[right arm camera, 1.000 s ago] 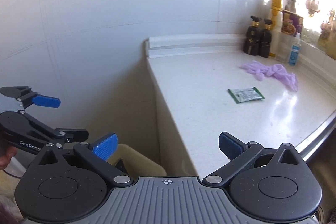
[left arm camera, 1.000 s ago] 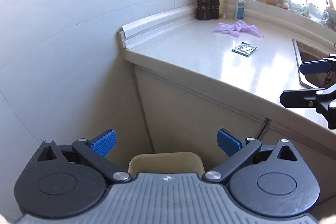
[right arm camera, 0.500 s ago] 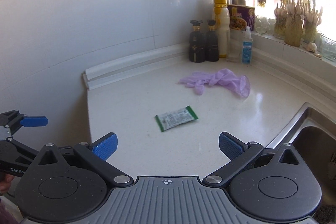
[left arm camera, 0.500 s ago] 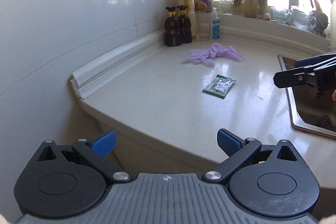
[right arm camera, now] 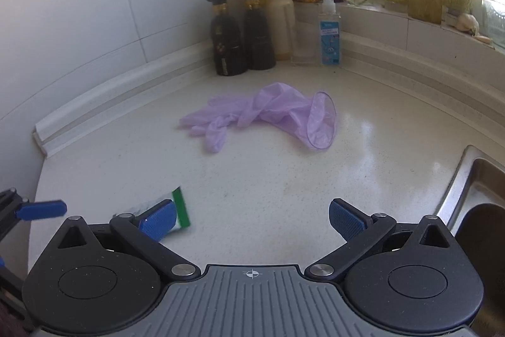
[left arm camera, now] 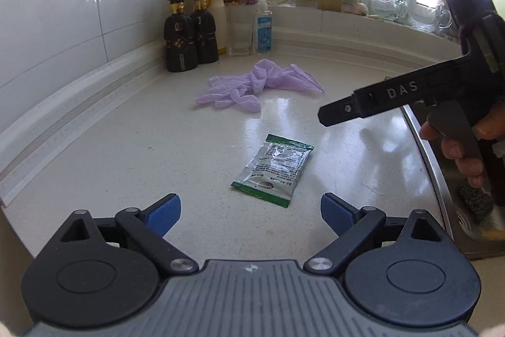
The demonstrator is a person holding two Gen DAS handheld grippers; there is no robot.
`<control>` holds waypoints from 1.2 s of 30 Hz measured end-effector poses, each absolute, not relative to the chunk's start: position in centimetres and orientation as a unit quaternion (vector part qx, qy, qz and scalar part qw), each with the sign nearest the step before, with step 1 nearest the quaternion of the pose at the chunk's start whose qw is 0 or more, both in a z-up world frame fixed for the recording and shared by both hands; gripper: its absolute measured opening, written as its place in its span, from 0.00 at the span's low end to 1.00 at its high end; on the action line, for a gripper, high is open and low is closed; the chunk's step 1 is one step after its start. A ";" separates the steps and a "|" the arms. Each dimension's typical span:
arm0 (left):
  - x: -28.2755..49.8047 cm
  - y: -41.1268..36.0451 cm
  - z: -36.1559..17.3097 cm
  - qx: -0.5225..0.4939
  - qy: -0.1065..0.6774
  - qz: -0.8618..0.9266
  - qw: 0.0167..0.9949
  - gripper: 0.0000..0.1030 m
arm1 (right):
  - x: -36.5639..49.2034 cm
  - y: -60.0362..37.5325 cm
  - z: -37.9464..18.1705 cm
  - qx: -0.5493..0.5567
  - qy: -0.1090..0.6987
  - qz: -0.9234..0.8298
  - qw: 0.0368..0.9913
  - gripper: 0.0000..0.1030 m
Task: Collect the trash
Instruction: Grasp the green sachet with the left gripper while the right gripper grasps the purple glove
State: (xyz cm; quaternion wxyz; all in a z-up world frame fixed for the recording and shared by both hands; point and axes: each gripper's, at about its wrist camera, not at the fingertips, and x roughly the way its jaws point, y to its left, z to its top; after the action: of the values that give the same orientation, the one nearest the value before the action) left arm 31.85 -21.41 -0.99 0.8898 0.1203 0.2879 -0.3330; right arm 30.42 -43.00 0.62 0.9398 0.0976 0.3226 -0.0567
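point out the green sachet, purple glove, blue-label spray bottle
green sachet [left arm camera: 274, 169], left wrist view, middle of its silver face
purple glove [right arm camera: 268, 111], right wrist view, bunched palm
blue-label spray bottle [right arm camera: 330, 38], right wrist view, on the label

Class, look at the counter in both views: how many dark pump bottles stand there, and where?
2. Both stand side by side at the back of the counter by the wall: left bottle, right bottle, beside the yellow-capped bottle. Others may be hidden behind.
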 end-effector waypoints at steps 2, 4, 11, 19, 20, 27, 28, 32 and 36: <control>32.3 -22.0 -1.2 0.118 0.292 -0.341 0.885 0.81 | 31.9 -44.2 0.3 0.107 0.326 -0.065 0.937 1.00; 32.7 -22.5 -1.3 0.118 0.295 -0.348 0.882 0.73 | 33.8 -45.5 -0.2 0.112 0.339 -0.076 0.931 1.00; 33.4 -23.8 -1.1 0.119 0.283 -0.359 0.881 0.57 | 39.2 -46.5 -1.4 0.029 0.349 -0.104 0.931 1.00; 33.4 -24.6 -1.1 0.132 0.279 -0.375 0.874 0.47 | 42.4 -45.5 -1.6 0.009 0.337 -0.062 0.939 1.00; 33.4 -24.6 -1.0 0.134 0.279 -0.375 0.874 0.46 | 42.9 -45.5 -1.6 0.009 0.336 -0.061 0.940 1.00; 33.8 -24.8 -1.0 0.140 0.283 -0.376 0.871 0.42 | 44.1 -45.5 -1.6 0.015 0.316 -0.063 0.947 0.87; 33.8 -24.9 -0.9 0.142 0.283 -0.375 0.871 0.34 | 44.1 -45.5 -1.6 0.016 0.312 -0.064 0.948 0.79; 33.5 -25.3 -0.7 0.144 0.280 -0.381 0.869 0.15 | 44.1 -45.8 -1.1 0.022 0.307 -0.074 0.949 0.39; 32.9 -25.6 -0.7 0.160 0.268 -0.371 0.875 0.09 | 43.8 -45.9 -1.0 0.024 0.310 -0.068 0.948 0.11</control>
State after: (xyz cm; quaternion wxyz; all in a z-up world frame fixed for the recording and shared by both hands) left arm 32.87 -25.63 -0.69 0.8746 0.1598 0.2675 -0.3714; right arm 43.79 -45.87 -1.02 0.9482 0.0242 0.3096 -0.0678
